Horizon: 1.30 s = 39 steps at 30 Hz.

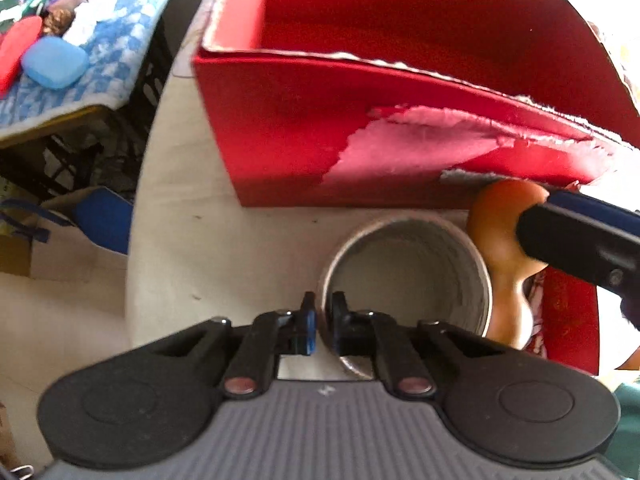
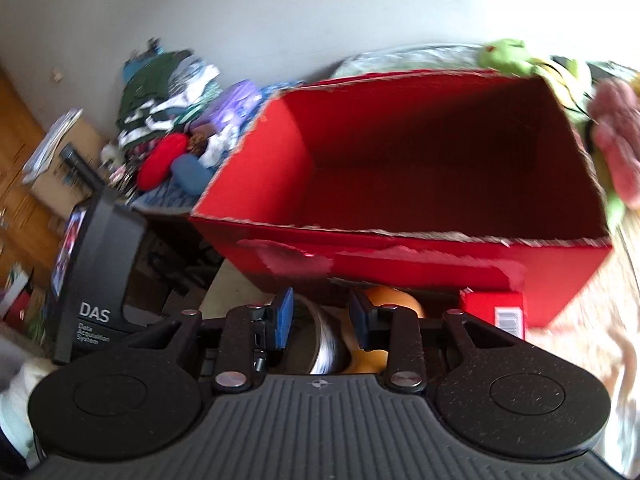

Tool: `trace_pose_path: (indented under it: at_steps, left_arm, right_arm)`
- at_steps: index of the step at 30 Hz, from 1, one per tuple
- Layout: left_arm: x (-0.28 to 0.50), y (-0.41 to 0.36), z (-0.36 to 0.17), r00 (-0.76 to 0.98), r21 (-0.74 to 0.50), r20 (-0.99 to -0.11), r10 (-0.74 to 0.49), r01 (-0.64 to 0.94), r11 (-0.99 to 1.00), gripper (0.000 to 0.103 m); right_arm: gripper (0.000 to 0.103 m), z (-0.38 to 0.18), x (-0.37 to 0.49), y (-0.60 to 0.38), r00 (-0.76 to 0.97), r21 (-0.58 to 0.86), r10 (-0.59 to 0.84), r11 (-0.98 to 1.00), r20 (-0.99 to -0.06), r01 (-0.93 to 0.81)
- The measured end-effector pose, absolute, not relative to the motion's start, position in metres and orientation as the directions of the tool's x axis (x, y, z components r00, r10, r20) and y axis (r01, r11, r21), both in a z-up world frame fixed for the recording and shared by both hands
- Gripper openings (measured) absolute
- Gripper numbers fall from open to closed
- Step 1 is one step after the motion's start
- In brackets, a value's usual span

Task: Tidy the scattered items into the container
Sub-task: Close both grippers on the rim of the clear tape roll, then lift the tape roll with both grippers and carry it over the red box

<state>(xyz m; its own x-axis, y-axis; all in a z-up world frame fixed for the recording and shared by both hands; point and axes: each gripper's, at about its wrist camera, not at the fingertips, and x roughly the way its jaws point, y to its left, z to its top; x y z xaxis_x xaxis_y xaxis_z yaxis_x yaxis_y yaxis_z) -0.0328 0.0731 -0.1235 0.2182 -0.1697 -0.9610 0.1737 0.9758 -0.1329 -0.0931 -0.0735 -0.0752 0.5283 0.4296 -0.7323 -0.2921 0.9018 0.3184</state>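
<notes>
The left gripper (image 1: 323,322) is pointing steeply down at a metal cup (image 1: 404,276) standing open-mouthed on the pale table (image 1: 180,208), and its fingers are pinching the cup's near rim, one pad outside the wall and one inside, drawn almost together on the thin metal. Just beyond the cup the big red cardboard box (image 1: 304,128) is sitting with its top open and its front face torn, a pale patch showing where the paper has peeled; from the right wrist's view the box (image 2: 440,184) is looking bare inside as far as I can see. Squeezed between cup and box, an orange gourd-shaped toy (image 1: 500,236) is being held by the right gripper (image 1: 536,216), whose dark fingers are reaching in from the right and closing around its upper bulb. In that gripper's own view (image 2: 320,320) the fingers are standing narrow, with the orange toy (image 2: 394,300) pressing against the right pad; the left pad's contact I cannot tell. The shiny cup (image 2: 324,340) is showing between them, lower down. A small red carton (image 2: 492,312) is leaning by the box's front, and soft toys (image 2: 560,80) are crowding its far right corner.
</notes>
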Motion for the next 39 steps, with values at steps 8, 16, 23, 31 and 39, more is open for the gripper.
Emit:
trace_pose_path:
  at_steps: [8, 16, 23, 31, 39]
  left_arm:
    - [-0.05, 0.096, -0.116, 0.246, -0.067, -0.964, -0.098, 0.134, 0.989, 0.003]
    - [-0.056, 0.089, -0.122, 0.268, -0.065, -0.958, -0.1, 0.139, 0.988, 0.005]
    - [-0.057, 0.083, -0.124, 0.26, -0.04, -0.962, -0.088, 0.186, 0.982, 0.004]
    - [-0.07, 0.087, -0.048, 0.394, 0.012, -0.916, -0.078, 0.222, 0.975, 0.004]
    - [-0.039, 0.07, 0.036, 0.562, 0.054, -0.817, -0.131, 0.302, 0.952, 0.005]
  right_arm:
    - [0.032, -0.101, -0.088, -0.039, 0.351, 0.242, 0.454, 0.828, -0.819, -0.506]
    - [0.024, -0.129, -0.075, -0.031, 0.217, 0.292, 0.446, 0.813, -0.868, -0.504]
    - [0.018, -0.125, -0.081, -0.03, 0.23, 0.253, 0.427, 0.806, -0.875, -0.535]
    - [0.018, -0.059, -0.092, -0.039, 0.323, 0.226, 0.495, 0.763, -0.806, -0.605]
    - [0.019, 0.025, -0.072, -0.065, 0.501, 0.158, 0.524, 0.783, -0.689, -0.602]
